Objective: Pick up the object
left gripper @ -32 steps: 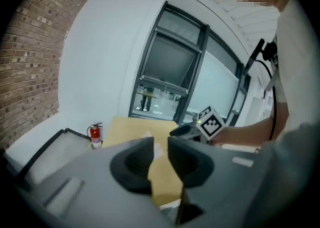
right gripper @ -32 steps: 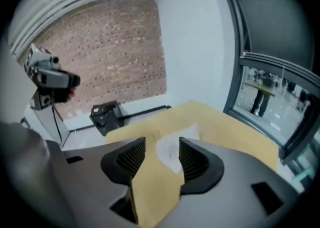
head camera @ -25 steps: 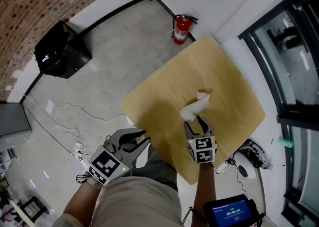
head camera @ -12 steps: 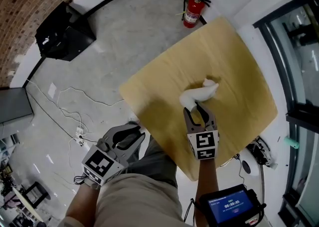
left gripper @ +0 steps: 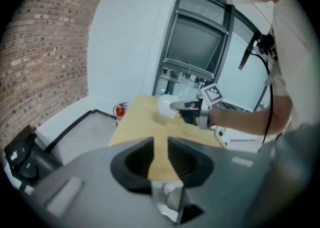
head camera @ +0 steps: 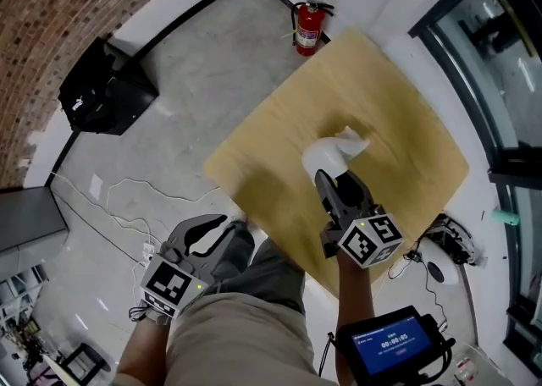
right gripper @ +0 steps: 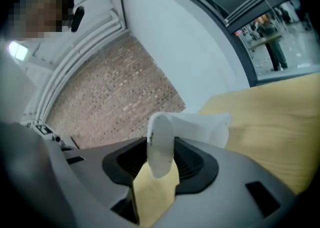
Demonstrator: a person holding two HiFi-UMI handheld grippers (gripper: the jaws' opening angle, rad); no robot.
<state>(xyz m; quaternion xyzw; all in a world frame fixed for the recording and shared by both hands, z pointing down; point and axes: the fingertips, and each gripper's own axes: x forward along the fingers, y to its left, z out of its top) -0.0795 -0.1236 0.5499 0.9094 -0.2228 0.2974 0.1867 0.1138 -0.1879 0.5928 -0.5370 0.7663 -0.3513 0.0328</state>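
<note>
A white cup-like object [head camera: 332, 151] hangs over the yellow wooden table [head camera: 398, 122], and my right gripper [head camera: 332, 179] is shut on it. In the right gripper view the object [right gripper: 160, 142] stands edge-on, pinched between the two dark pads, and its body reaches out past them. My left gripper [head camera: 227, 228] hangs off the table's near left edge, above the floor. Its jaws stand a narrow gap apart with nothing between them [left gripper: 160, 154]. From the left gripper view, the right gripper [left gripper: 187, 107] and the object [left gripper: 164, 106] show far off over the table.
A red fire extinguisher [head camera: 306, 29] stands by the wall beyond the table. A black box [head camera: 106, 88] sits on the grey floor at left, and cables [head camera: 127, 198] trail across the floor. A device with a blue screen [head camera: 389, 350] is on the right forearm. Glass doors line the right side.
The right gripper has swung its tips leftward and moved a little farther over the table, with the white object still in it. The left gripper stays low beside the table.
</note>
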